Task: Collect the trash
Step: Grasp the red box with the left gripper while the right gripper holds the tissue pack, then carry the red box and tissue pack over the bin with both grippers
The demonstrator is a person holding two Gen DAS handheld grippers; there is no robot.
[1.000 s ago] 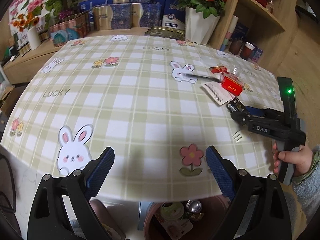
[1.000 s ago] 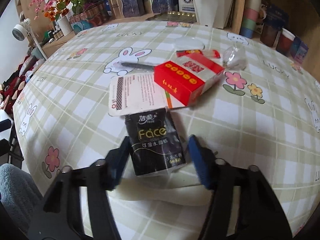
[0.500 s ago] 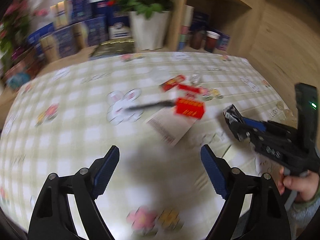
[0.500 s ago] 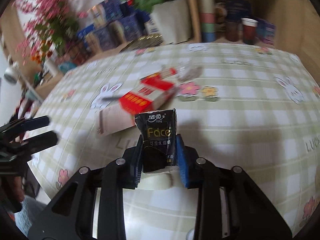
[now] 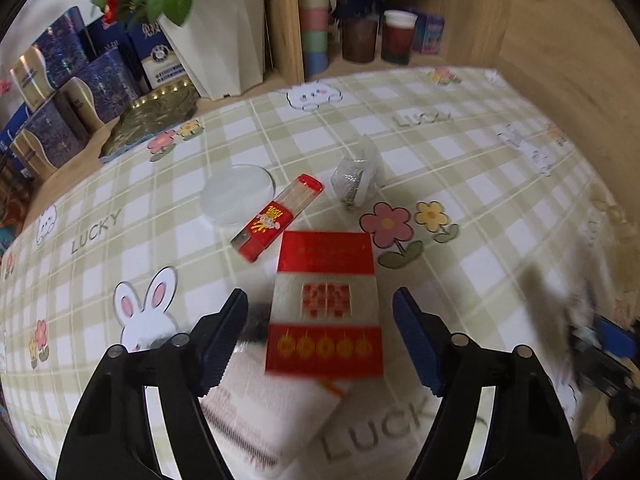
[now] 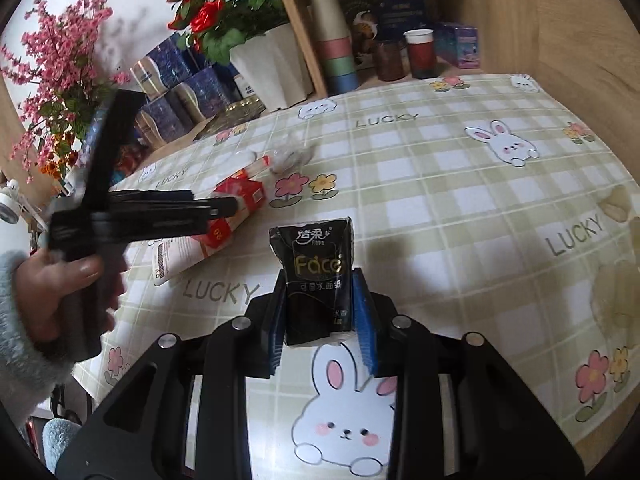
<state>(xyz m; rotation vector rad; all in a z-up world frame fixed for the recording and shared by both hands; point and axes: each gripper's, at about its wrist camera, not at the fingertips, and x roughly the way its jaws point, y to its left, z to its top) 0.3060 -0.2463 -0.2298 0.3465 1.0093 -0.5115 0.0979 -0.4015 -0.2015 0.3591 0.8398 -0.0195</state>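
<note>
Right gripper (image 6: 322,312): jaws clamped on the black plastic tissue pack with gold "Face" lettering (image 6: 316,276). The pads grip its lower half and the top sticks out ahead of the jaws, clear of the checked bunny-print tablecloth (image 6: 460,184). The grip looks centred, so don't re-squeeze. Carry it to the trash as it is.

Left gripper (image 5: 320,336): jaws apart and closing. The red-and-white rectangular carton with gold circles (image 5: 326,304) sits between them, and neither blue pad touches it yet. The gaps on both sides look roughly even, which is good. The view is motion-blurred, so steady your hand before the pads land.

To do this well:
- The carton's near end lies over a white printed paper card (image 5: 256,412) under the jaws. Grip the carton's side walls only, above the card, or you will drag both.
- Keep the jaws square to the long sides. A skewed close will probably spin the carton.
- A dark blurred object sits just inside your left pad. I can't tell what it is, so keep the pad off it.

Ahead of the jaws, for later: a slim red-and-clear plastic tube (image 5: 278,216), a round clear plastic lid (image 5: 236,196) beside it, and a crumpled clear wrapper (image 5: 356,176) ahead and to the right.

Your right gripper is just in view at the right edge, so keep the two apart.
</note>
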